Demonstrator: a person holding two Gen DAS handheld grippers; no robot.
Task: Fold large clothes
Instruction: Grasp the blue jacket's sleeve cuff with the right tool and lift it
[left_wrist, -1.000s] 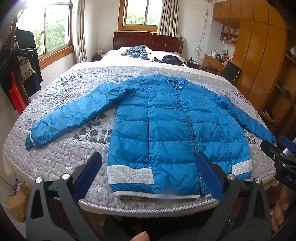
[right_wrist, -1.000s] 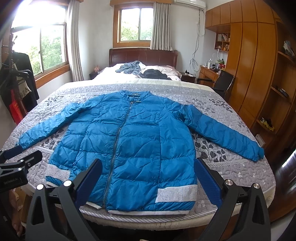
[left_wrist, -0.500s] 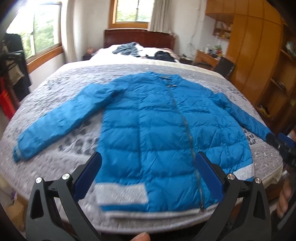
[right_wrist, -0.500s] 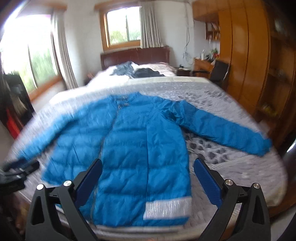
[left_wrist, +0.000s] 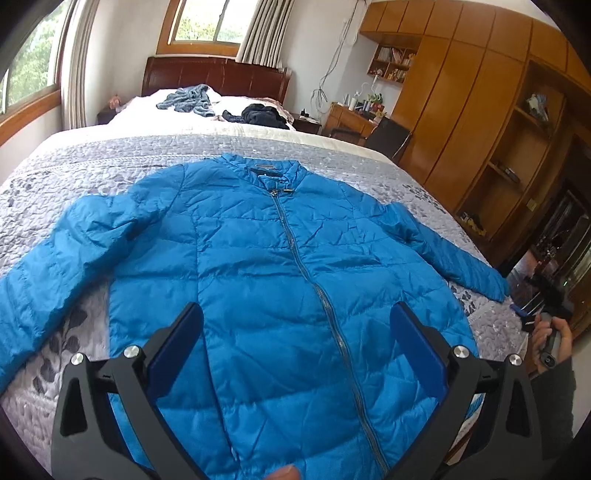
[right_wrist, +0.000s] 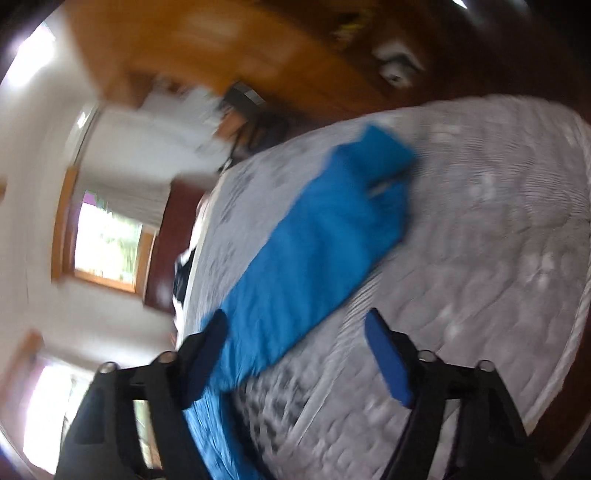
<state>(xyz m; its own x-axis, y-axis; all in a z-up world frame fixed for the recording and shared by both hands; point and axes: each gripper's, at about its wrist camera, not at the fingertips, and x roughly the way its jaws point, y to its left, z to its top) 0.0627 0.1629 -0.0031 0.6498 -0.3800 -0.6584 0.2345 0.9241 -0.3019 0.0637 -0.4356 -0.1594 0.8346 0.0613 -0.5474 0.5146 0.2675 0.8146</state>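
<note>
Left wrist view: blue quilted jacket (left_wrist: 280, 280) spread flat, front up, zipper (left_wrist: 306, 269) closed, across the centre of the frame on a grey patterned bedspread (left_wrist: 110, 162). Collar toward the upper centre; one sleeve (left_wrist: 55, 266) running to the left edge, the other sleeve (left_wrist: 454, 254) reaching toward the right edge. Left gripper (left_wrist: 295, 325) at lower centre, above the lower half of the jacket, blue pads (left_wrist: 173, 350) wide apart, nothing between them. At the right edge, a hand (left_wrist: 550, 339) around a dark handle, near the cuff of the right-hand sleeve. Loose dark and grey-blue clothes (left_wrist: 221, 107) at upper centre, before a dark wooden headboard (left_wrist: 214, 77); wooden cabinets (left_wrist: 461, 92) at upper right.

Right wrist view: frame rolled sideways and heavily motion-blurred. One jacket sleeve (right_wrist: 314, 251) running diagonally from lower left to its cuff at upper centre, on the bedspread (right_wrist: 498, 240). Right gripper (right_wrist: 295, 332) at lower centre, pads (right_wrist: 388, 362) well apart and empty, the left pad overlapping the sleeve in the picture; contact not discernible. Window (right_wrist: 107, 243) at left.
</note>
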